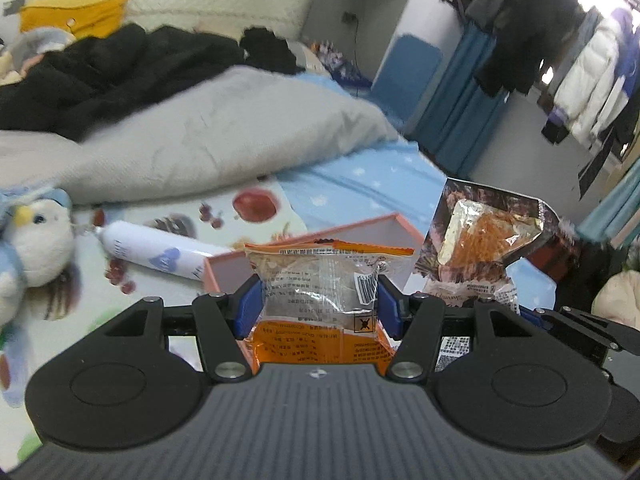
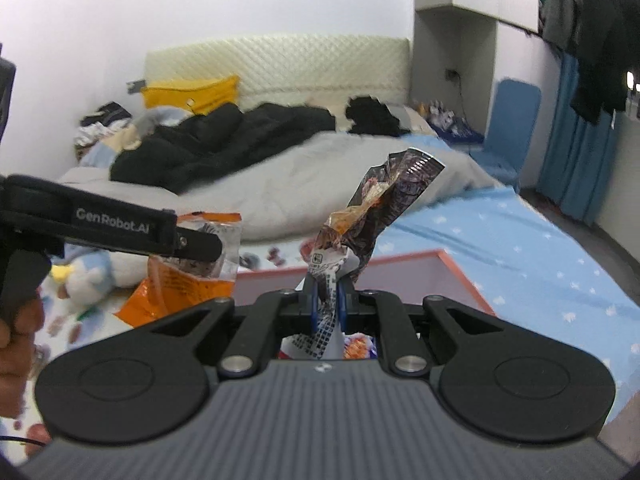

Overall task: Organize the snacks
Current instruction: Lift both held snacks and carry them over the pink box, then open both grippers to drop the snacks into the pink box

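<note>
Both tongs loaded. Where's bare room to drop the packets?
The pink box looks mostly bare inside on its far side; some packets lie at the near end. The blue star sheet right of the box is free. Left is crowded: white tube and plush penguin on the printed mat.

"GenRobot.AI" on the left tool's (image 2: pixel 196 242) arm.

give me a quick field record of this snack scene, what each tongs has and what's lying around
left tongs: shut on orange packet
right tongs: shut on dark packet, pinched at its lower end
box: pink, open top, on the bed just beyond both tongs
white tube: lying on the fruit-print mat, left of the box
plush toy: on the mat, far left
bedding: grey duvet, black coat behind it
</note>
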A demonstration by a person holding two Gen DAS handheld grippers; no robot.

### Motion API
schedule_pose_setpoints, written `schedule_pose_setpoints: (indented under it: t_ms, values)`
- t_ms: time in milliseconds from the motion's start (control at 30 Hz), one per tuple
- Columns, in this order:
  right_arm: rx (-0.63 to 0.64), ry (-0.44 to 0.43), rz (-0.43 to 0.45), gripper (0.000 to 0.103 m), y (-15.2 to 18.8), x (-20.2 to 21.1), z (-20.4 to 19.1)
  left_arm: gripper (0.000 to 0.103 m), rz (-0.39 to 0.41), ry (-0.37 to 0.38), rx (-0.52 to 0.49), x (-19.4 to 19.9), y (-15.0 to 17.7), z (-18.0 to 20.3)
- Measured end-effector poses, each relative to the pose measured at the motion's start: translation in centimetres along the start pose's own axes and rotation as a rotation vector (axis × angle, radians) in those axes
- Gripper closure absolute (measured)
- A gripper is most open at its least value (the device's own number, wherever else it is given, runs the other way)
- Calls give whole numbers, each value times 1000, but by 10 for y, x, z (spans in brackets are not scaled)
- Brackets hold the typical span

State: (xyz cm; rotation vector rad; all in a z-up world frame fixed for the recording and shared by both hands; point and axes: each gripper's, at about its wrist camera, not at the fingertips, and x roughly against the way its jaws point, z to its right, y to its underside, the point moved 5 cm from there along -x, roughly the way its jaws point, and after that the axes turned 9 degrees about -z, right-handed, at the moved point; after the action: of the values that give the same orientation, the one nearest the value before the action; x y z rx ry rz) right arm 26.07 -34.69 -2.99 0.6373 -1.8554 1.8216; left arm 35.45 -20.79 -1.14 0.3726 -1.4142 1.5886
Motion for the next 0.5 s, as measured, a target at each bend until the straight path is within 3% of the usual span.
schedule_pose_setpoints:
  t_ms: [233,500]
  values:
    - [-55,19,-104,89,25,-54,26,39,-100,-11,-36,-70,-5,1]
    - [-103,27,-194,87,49,-92,41,38,-213,-23,-56,-129,13,-9]
